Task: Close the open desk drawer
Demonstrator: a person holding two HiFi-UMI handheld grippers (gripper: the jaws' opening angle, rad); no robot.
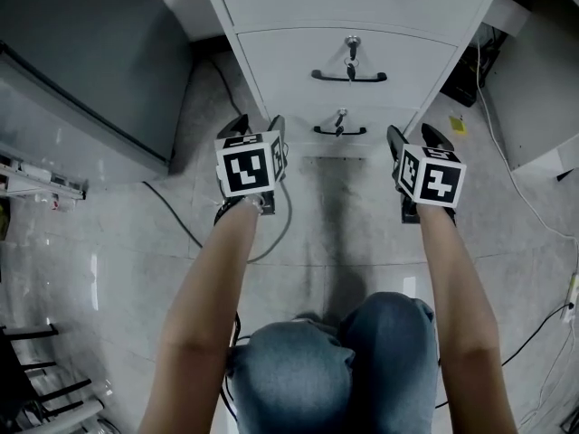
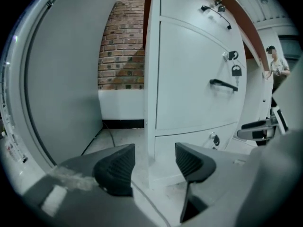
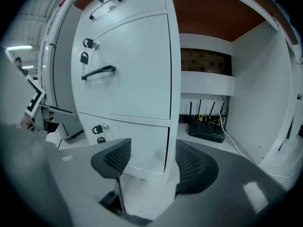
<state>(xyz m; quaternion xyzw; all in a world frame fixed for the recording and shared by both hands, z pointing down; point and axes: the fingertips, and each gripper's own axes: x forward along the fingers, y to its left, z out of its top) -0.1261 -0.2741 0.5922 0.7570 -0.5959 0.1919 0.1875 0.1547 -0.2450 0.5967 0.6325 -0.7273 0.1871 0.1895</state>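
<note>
The left tongs (image 1: 258,125) and right tongs (image 1: 413,136) are both spread and pinch nothing. Each frames a front corner of the white metal drawer pedestal (image 1: 271,7). The lowest drawer (image 1: 380,120) sits between them, seemingly flush with the drawer above (image 1: 407,61). The bare left forearm (image 1: 208,297) and right forearm (image 1: 457,278) reach forward in parallel, tilted downward, over blue-jeaned knees (image 1: 335,360).

No legible words, brands or numbers; only square markers (image 1: 246,172) on left gripper (image 1: 260,125) and right gripper (image 1: 412,136).
</note>
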